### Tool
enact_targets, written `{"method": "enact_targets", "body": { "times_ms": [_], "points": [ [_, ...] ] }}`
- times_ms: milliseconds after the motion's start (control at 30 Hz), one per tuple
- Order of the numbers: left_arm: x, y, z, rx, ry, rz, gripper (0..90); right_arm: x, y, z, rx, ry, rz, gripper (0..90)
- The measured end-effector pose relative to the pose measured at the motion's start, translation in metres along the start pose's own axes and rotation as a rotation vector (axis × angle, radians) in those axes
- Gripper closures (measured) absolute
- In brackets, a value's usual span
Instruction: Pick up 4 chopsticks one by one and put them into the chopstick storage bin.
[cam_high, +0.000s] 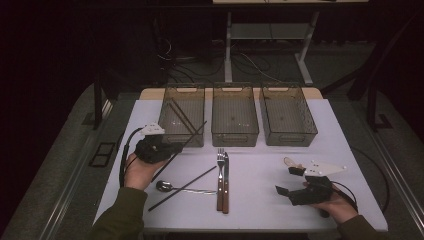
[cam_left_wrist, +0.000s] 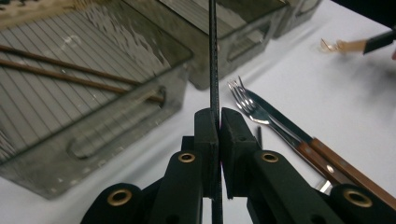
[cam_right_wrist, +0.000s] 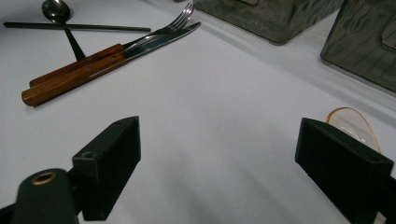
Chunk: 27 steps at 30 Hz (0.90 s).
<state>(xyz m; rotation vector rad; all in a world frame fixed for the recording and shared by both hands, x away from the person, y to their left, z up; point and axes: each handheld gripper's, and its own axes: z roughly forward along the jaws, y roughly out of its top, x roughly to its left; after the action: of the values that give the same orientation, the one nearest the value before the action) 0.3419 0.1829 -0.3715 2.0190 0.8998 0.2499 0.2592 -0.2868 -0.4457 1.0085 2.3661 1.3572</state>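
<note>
My left gripper (cam_high: 177, 146) (cam_left_wrist: 218, 116) is shut on a black chopstick (cam_high: 192, 134) (cam_left_wrist: 214, 56), held slanting, its far end over the front rim of the left bin (cam_high: 183, 115) (cam_left_wrist: 116, 107). Two brown chopsticks (cam_high: 179, 116) (cam_left_wrist: 70, 70) lie inside that bin. A second black chopstick (cam_high: 182, 188) (cam_right_wrist: 74, 26) lies on the white table beside a metal spoon (cam_high: 164, 186) (cam_right_wrist: 56, 9). My right gripper (cam_high: 287, 181) (cam_right_wrist: 219, 154) stands open just above the table at the right, nothing between its fingers. A small amber translucent spoon (cam_high: 289, 162) (cam_right_wrist: 352, 126) lies just beyond its right jaw.
A fork (cam_high: 220, 172) (cam_left_wrist: 247, 105) (cam_right_wrist: 154, 35) and knife (cam_high: 226, 182) (cam_left_wrist: 299, 135) (cam_right_wrist: 93, 65) with wooden handles lie side by side mid-table. The middle bin (cam_high: 235, 115) and right bin (cam_high: 287, 114) stand at the back. The table's front edge (cam_high: 240, 227) is near the person's hands.
</note>
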Motion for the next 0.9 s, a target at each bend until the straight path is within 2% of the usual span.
{"method": "enact_targets", "body": {
  "times_ms": [100,200,400,767,900],
  "points": [
    [0.004,0.006,0.003,-0.01,-0.007,-0.006,85.6,0.0,0.0,0.0,-0.001,0.001,-0.001,14.0],
    [0.007,0.012,0.005,-0.008,-0.001,0.002,85.6,0.0,0.0,-0.001,-0.002,0.0,-0.01,14.0],
    [0.013,0.028,0.009,-0.027,0.006,-0.008,85.6,-0.001,-0.001,-0.003,-0.009,-0.012,-0.002,14.0],
    [0.028,0.06,0.017,-0.033,0.049,-0.001,85.6,-0.001,-0.001,-0.005,-0.01,-0.018,0.0,14.0],
    [0.037,0.07,0.021,-0.053,0.06,-0.023,85.6,-0.001,-0.001,-0.004,-0.011,-0.018,0.0,14.0]
  ]
}}
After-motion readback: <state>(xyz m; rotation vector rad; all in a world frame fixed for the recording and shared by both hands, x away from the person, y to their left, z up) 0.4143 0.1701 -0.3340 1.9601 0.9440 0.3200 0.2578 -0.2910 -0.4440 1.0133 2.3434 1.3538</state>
